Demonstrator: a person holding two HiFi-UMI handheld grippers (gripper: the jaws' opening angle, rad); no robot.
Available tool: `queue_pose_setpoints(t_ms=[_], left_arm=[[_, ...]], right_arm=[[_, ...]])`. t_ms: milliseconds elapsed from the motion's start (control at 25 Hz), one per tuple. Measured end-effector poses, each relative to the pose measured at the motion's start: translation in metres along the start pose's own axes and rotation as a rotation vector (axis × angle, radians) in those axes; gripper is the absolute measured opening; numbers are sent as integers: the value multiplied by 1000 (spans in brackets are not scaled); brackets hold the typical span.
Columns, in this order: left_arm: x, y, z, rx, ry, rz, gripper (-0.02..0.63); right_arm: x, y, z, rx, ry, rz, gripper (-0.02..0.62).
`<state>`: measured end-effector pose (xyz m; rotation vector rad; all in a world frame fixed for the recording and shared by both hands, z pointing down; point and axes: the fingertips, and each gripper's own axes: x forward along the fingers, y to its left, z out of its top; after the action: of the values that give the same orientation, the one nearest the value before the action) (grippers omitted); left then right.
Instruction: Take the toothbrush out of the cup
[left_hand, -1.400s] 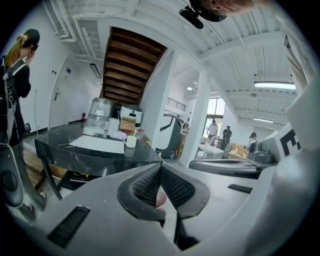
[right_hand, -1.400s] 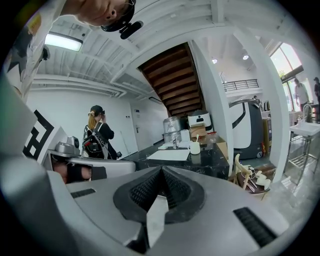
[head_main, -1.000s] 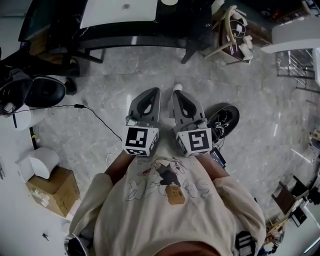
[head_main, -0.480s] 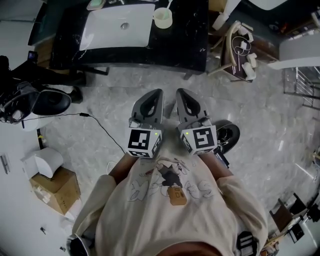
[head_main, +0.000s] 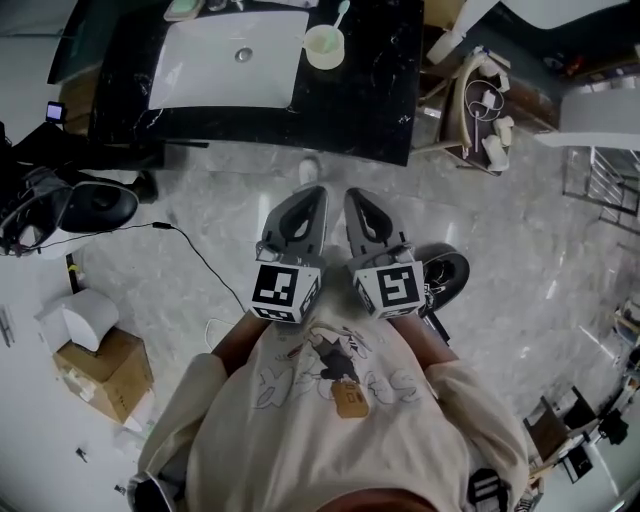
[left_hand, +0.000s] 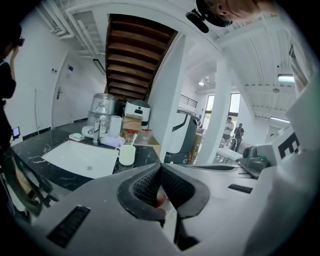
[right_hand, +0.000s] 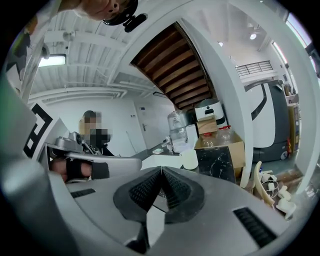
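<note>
Nothing done yet: toothbrush (head_main: 341, 13) stood in the cup (head_main: 323, 47); my left gripper (head_main: 316, 192) and right gripper (head_main: 352, 194), fingers pressed together, empty, hung well short of it.

Head view looks steeply down from well back of the worktop (head_main: 350, 100); both gripper views face it roughly level, sharing sink (head_main: 230, 62) and cup (head_main: 324, 46).
</note>
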<state>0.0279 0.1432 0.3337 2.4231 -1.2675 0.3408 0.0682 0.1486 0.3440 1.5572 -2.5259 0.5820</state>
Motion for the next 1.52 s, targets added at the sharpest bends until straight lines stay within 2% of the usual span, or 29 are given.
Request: queue_pose_setpoints(t_ms=[200,440,720,1000,1280,1520], left_arm=[[29,34,31,-21,-25,-27,14],[67,72,64,26,-46,-79,14],[101,115,93,52,-57,-135,14],[129,149,92,31,-18,-172,14],[149,154,89,19,19,-171,14],[172,152,88,49,38,-169,14]], right_arm=[[39,-12,18,-16,21,-58,18],[92,-29,42,-35,6,-126,18],[150,-38,70,3,-29,-173,18],[197,-52,76,5,-22,-228,18],[210,-76,77,31,12,-227,18],[223,-102,76,27,27,-217,18]])
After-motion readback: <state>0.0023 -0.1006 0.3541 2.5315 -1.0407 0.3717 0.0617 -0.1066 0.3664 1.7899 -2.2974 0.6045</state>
